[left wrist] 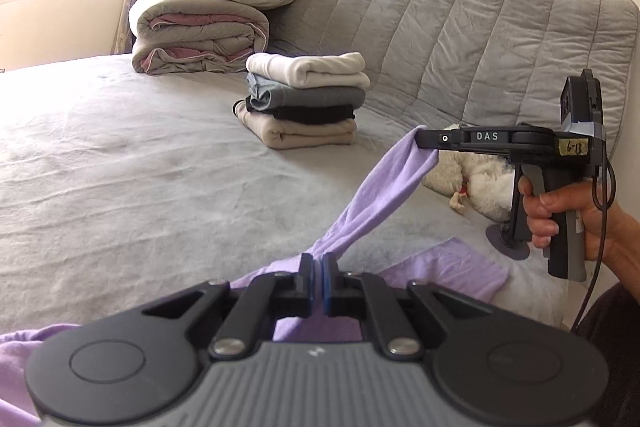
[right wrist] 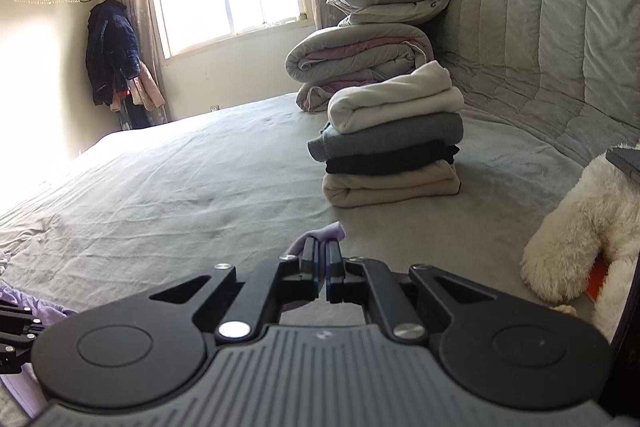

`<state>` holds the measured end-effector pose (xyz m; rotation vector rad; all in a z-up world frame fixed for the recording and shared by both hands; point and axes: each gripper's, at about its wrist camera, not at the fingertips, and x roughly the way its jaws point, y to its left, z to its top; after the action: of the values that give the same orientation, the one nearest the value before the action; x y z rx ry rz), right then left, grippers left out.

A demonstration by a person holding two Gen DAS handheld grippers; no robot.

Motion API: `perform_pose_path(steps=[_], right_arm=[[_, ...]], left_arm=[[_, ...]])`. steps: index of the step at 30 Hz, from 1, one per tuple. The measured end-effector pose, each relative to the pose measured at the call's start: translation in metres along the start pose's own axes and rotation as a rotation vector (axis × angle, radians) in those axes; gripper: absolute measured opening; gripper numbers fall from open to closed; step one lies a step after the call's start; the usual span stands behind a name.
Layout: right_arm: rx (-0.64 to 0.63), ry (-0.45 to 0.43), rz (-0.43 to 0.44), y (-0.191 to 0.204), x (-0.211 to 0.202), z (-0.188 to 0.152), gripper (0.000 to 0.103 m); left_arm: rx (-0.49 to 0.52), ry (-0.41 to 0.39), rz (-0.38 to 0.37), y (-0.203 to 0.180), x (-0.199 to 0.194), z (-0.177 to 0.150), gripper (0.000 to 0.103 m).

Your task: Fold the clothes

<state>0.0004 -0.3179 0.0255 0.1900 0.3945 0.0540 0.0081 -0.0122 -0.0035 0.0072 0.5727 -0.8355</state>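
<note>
A lilac garment (left wrist: 384,195) is stretched in the air between both grippers above the grey bed. My left gripper (left wrist: 319,261) is shut on one end of it, low in the left wrist view. My right gripper (left wrist: 420,140), held by a hand (left wrist: 560,211), is shut on the other end, higher and to the right. More lilac cloth (left wrist: 456,267) lies on the sheet below. In the right wrist view my right gripper (right wrist: 322,247) is shut, with a bit of lilac garment (right wrist: 326,233) poking out past its tips. The left gripper's edge (right wrist: 16,327) shows at the far left.
A stack of folded clothes (left wrist: 304,99) (right wrist: 394,143) stands on the bed (left wrist: 120,167) near the quilted grey headboard (left wrist: 460,19). A rolled duvet with pillows (left wrist: 200,31) sits behind it. A white plush toy (left wrist: 472,179) (right wrist: 580,227) lies at the right.
</note>
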Motion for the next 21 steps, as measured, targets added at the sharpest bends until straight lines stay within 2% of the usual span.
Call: perform_pose_path(steps=[4, 8, 17, 21], right_arm=[[-0.009, -0.044, 0.025, 0.008, -0.015, 0.011, 0.003], [-0.064, -0.03, 0.033, 0.011, -0.032, 0.006, 0.003], [-0.162, 0.212, -0.026, -0.01, -0.042, -0.057, 0.003], [-0.154, 0.277, -0.033, -0.017, -0.048, -0.081, 0.003]], left_arm=[[-0.001, -0.014, -0.035, -0.003, -0.014, 0.002, 0.004], [-0.001, -0.024, -0.07, -0.006, -0.028, 0.003, 0.004], [0.084, 0.263, -0.138, -0.033, 0.006, -0.047, 0.004], [0.087, 0.301, -0.135, -0.037, 0.011, -0.055, 0.006]])
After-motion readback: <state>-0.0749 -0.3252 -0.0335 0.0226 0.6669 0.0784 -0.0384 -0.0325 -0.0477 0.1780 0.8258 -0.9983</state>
